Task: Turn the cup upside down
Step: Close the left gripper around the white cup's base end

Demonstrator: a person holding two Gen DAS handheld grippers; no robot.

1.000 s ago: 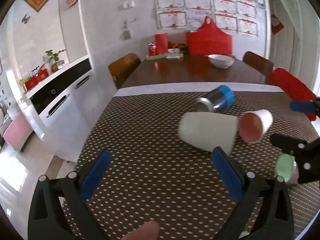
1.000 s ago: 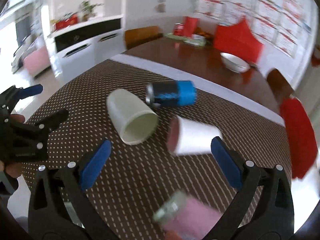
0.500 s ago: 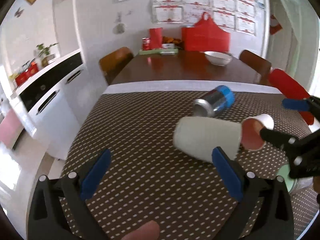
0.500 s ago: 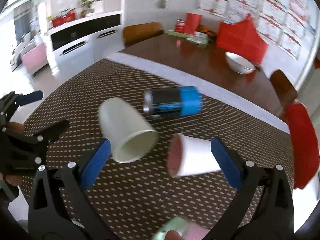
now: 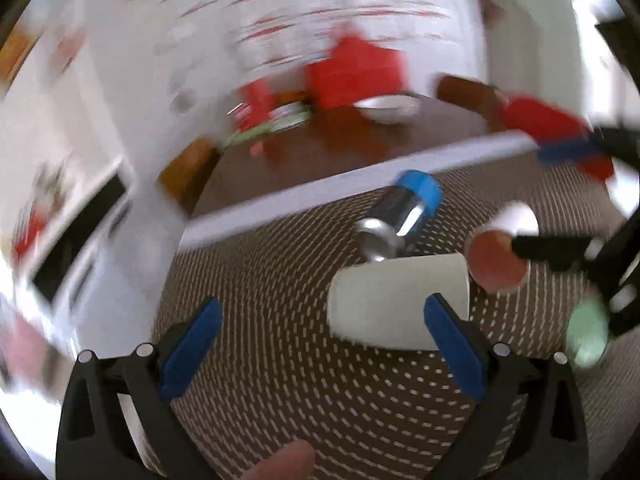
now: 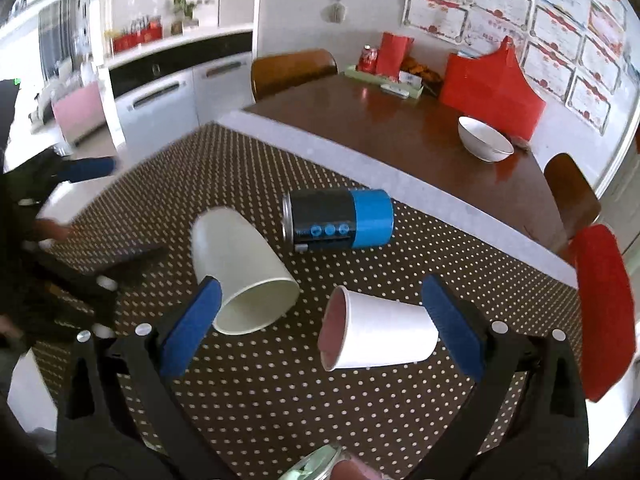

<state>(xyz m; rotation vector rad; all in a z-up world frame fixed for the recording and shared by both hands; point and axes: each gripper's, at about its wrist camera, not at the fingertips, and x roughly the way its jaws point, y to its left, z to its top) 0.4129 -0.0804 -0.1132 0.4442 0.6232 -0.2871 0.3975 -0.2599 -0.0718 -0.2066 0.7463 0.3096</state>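
— Between the right hand-held gripper's (image 6: pixel 320 320) spread fingers?
— A small paper cup (image 6: pixel 380 338) on its side, ungripped.
— And the left hand-held gripper (image 5: pixel 320 344)?
— Open too, large paper cup (image 5: pixel 400 300) ahead.

- The far wall (image 5: pixel 320 20) and bowl (image 5: pixel 384 106) are being smeared by motion blur in the left wrist view.
- The large cup's (image 6: pixel 240 268) rim is being partly covered by a blue finger pad (image 6: pixel 192 324).
- A pale green object (image 6: pixel 316 466) is being cut off at the bottom edge.
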